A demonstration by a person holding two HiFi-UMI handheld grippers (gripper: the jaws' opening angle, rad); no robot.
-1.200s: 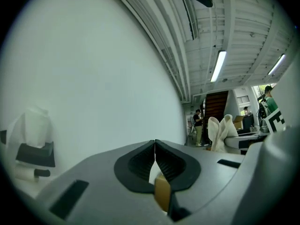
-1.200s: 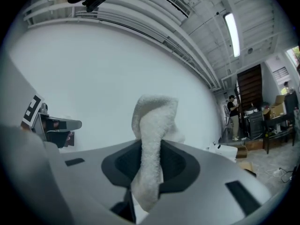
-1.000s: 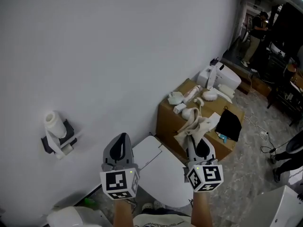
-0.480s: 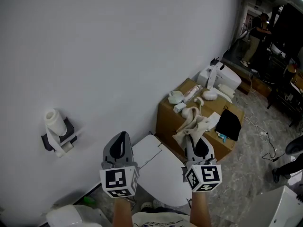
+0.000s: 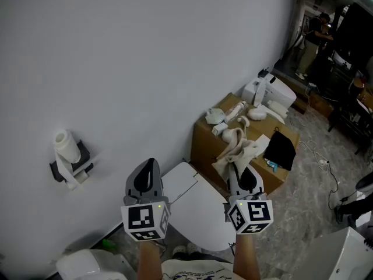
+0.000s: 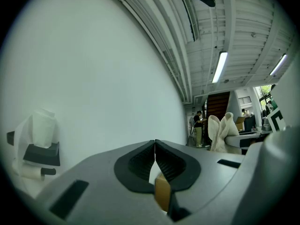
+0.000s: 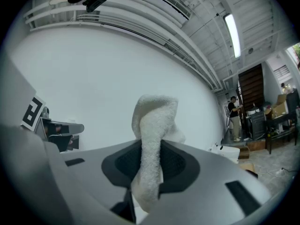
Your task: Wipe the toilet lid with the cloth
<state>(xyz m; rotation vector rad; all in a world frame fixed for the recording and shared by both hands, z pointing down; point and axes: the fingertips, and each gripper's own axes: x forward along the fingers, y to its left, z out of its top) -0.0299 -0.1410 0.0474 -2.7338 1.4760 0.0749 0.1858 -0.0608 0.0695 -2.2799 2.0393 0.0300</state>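
The white toilet lid [image 5: 195,206] lies closed below and between my two grippers in the head view. My right gripper [image 5: 239,175] is shut on a beige cloth [image 5: 236,150], which stands up out of its jaws; in the right gripper view the cloth [image 7: 152,144] fills the gap between the black pads. My left gripper [image 5: 148,172] hangs over the lid's left side, and its jaws [image 6: 155,161] are pressed together with nothing between them. Both grippers are held above the lid, not touching it.
A cardboard box [image 5: 215,150] with white items and a black cloth [image 5: 281,151] stands right of the toilet. A toilet-roll holder [image 5: 69,159] hangs on the white wall at left. A white machine [image 5: 269,95] sits beyond the box. A person [image 5: 317,39] stands far back right.
The view has shifted slightly; both grippers sit a little lower in the picture. The right gripper still holds the cloth and the left stays shut.
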